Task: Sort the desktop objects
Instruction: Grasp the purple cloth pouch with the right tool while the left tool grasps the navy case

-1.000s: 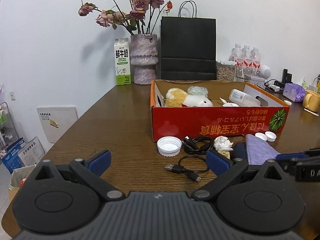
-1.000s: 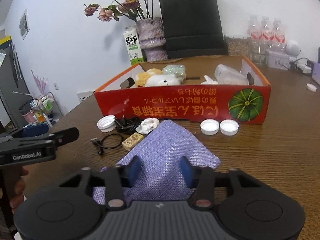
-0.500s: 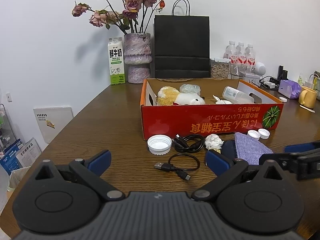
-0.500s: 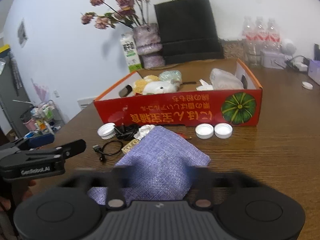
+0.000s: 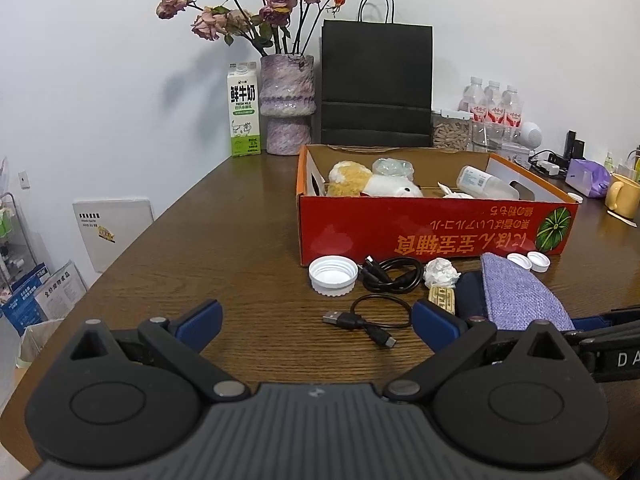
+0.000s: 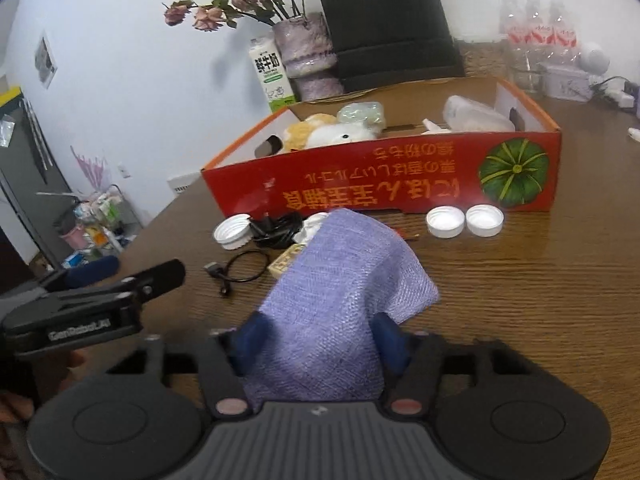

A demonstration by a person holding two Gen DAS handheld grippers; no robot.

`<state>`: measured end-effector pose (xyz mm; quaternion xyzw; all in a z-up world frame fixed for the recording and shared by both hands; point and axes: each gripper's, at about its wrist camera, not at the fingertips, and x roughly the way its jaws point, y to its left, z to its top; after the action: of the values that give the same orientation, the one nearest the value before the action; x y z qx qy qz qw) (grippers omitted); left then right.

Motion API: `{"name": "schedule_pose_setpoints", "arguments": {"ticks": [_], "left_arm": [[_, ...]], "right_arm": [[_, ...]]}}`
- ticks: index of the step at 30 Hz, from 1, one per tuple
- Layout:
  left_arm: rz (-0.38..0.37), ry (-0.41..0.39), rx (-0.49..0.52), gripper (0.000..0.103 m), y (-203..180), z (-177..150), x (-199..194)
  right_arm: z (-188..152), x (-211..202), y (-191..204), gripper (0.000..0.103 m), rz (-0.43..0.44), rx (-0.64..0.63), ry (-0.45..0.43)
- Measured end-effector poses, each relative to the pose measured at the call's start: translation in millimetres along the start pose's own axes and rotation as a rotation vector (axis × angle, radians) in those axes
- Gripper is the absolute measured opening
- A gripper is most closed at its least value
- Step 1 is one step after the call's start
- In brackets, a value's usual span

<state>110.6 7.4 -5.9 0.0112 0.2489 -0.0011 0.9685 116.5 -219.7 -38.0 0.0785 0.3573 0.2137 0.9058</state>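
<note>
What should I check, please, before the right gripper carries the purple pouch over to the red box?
1. Pouch between the fingers: ok. The purple pouch sits between the right gripper fingers, whose jaws are closing.
2. Firm grip: cannot tell. The view is blurred at the pads.
3. Pouch clear of neighbours: not ok. It overlaps the crumpled tissue and the small tan block.
4. Room in the red box: ok. Bare floor shows between the plush toy and the bottle.
5. Left gripper out of the way: ok. It is open and empty, beside the pouch.
</note>
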Motion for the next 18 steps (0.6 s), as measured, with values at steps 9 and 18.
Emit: {"name": "schedule_pose_setpoints", "arguments": {"ticks": [9,18], "left_arm": [[-0.031,0.001,0.014,0.103,-10.3,2.5,-1.1],[-0.172,0.073,0.037,0.103,-52.4,13.8,8.4]], "right_arm": [[4.7,-26.1,-15.2,0.004,0.021,0.041,-0.094],[14.8,-56.7,-49.9,0.004,-0.052,0.042,-0.152]]}}
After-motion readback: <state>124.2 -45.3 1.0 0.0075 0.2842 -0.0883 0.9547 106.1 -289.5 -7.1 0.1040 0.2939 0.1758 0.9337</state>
